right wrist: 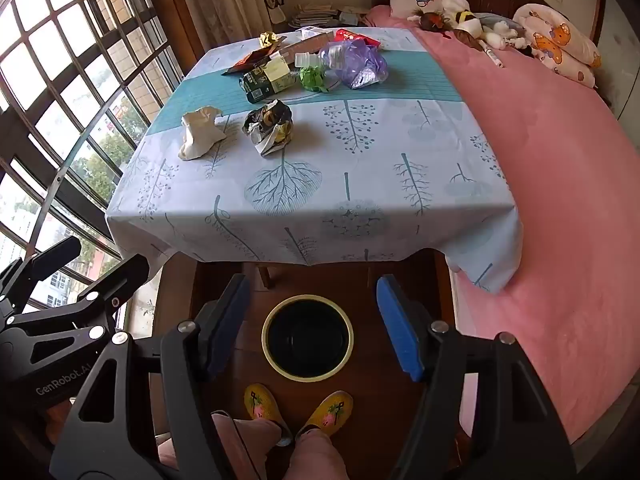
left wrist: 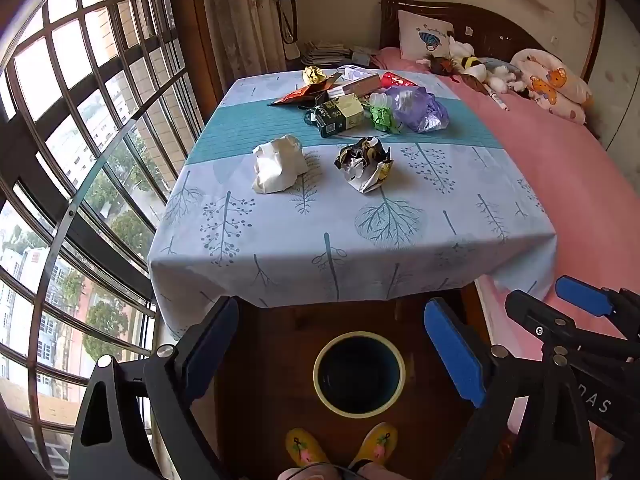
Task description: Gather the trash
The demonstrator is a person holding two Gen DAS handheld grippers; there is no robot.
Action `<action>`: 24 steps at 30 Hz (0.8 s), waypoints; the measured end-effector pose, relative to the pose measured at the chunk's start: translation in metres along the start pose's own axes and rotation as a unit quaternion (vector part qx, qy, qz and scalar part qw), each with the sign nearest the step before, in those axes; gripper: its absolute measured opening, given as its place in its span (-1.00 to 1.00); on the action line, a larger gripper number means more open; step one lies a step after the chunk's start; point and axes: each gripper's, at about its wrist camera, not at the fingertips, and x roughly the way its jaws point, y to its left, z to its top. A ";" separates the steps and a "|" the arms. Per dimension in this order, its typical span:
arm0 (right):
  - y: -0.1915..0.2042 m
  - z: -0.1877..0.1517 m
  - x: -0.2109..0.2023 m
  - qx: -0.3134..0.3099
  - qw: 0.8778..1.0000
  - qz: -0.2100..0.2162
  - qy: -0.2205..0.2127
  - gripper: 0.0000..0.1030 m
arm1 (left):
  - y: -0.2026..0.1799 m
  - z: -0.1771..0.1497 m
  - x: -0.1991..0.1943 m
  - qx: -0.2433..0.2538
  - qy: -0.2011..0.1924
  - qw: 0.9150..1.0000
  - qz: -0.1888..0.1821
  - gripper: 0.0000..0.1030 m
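Down over the floor in front of the table, both tongs hang with jaws spread wide and nothing in them, the left gripper [left wrist: 340,344] and right gripper [right wrist: 314,320] side by side above a round bin [right wrist: 307,338] with a pale rim. The trash is all on the tablecloth [left wrist: 360,236]: a white paper wad [left wrist: 278,164] just beside a crumpled foil wrapper [left wrist: 364,162] up front. Further back there's a green carton [left wrist: 340,114], a purple plastic bag [left wrist: 418,108] and other bits piled together.
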 end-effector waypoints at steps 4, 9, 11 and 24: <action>-0.002 -0.001 0.000 0.002 1.000 0.004 0.000 0.25 | 0.000 0.000 0.000 0.001 -0.001 1.000 0.001 0.86; -0.005 -0.002 0.000 0.001 1.000 0.002 0.000 0.25 | 0.000 0.000 0.000 0.001 -0.001 1.000 0.001 0.86; -0.006 -0.002 0.000 0.002 1.000 0.003 0.000 0.25 | 0.000 0.000 0.000 0.001 -0.001 1.000 0.001 0.86; 0.000 0.003 0.000 0.000 1.000 0.005 -0.003 0.23 | 0.003 0.003 -0.002 0.000 -0.007 1.000 0.005 0.82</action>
